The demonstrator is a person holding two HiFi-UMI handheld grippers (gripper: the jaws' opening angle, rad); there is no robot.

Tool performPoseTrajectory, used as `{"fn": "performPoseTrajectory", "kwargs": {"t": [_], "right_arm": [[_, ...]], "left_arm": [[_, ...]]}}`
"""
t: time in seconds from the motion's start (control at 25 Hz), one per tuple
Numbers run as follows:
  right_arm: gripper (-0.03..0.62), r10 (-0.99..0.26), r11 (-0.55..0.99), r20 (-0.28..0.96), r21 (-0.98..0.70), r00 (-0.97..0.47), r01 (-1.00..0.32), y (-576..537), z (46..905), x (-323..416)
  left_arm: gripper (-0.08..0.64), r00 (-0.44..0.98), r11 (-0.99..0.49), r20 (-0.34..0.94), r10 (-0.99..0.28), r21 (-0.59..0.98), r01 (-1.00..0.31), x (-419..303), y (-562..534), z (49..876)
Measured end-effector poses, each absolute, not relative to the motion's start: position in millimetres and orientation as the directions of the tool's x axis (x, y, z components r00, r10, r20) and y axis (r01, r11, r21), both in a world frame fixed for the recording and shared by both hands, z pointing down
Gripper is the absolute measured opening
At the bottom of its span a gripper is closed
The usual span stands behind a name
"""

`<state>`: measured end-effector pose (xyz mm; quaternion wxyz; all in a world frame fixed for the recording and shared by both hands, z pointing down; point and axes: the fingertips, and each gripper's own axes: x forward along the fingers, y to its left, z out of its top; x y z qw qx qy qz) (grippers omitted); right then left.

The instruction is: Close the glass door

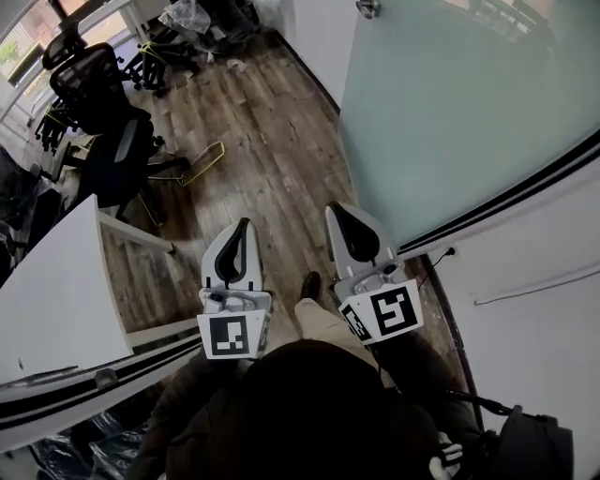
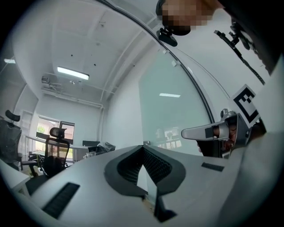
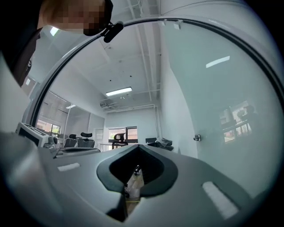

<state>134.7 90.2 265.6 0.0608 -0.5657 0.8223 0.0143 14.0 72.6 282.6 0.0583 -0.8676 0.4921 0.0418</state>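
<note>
The frosted glass door point(image 1: 450, 103) stands to my right, its pane running from the upper middle of the head view down to a black frame strip point(image 1: 506, 199). A small metal fitting point(image 1: 367, 7) sits at its far edge and shows as a knob point(image 3: 197, 138) in the right gripper view. My left gripper point(image 1: 243, 227) and right gripper point(image 1: 339, 210) are held side by side over the wood floor, both shut and empty, touching nothing. The right one is close beside the pane. The door also fills the right of the left gripper view point(image 2: 173, 115).
Black office chairs point(image 1: 103, 103) and a white desk point(image 1: 56, 291) stand at the left. A yellow wire frame point(image 1: 202, 164) lies on the floor ahead. A white wall point(image 1: 534, 281) is at the right. The person's shoe point(image 1: 309, 284) shows between the grippers.
</note>
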Motion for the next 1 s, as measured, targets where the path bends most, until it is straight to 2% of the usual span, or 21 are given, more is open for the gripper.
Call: {"fn": "performPoseTrajectory", "kwargs": {"t": [0.12,0.32,0.52,0.68,1.0], "right_arm": [[0.002,-0.923,0.376,-0.105,-0.050,-0.370,-0.925,22,262,147],[0.002,-0.927,0.370,-0.102,-0.074,-0.362,-0.926,-79,251,189],[0.002,-0.939,0.337,-0.103,-0.070,-0.329,-0.939,-142,267,204],[0.002,-0.948,0.310,-0.095,-0.061,-0.304,-0.949,-194,273,222],[0.002,-0.950,0.305,-0.077,-0.043,-0.301,-0.951,-348,289,291]], "left_arm": [[-0.004,0.520,-0.516,-0.094,-0.849,-0.065,-0.854,34,3,280],[-0.003,0.513,-0.508,-0.127,-0.849,-0.074,-0.858,74,-101,257],[-0.003,0.538,-0.532,-0.099,-0.837,-0.082,-0.843,84,-164,280],[-0.003,0.548,-0.544,-0.129,-0.827,-0.064,-0.836,101,-219,281],[-0.003,0.579,-0.578,-0.154,-0.801,-0.051,-0.814,180,-381,291]]}}
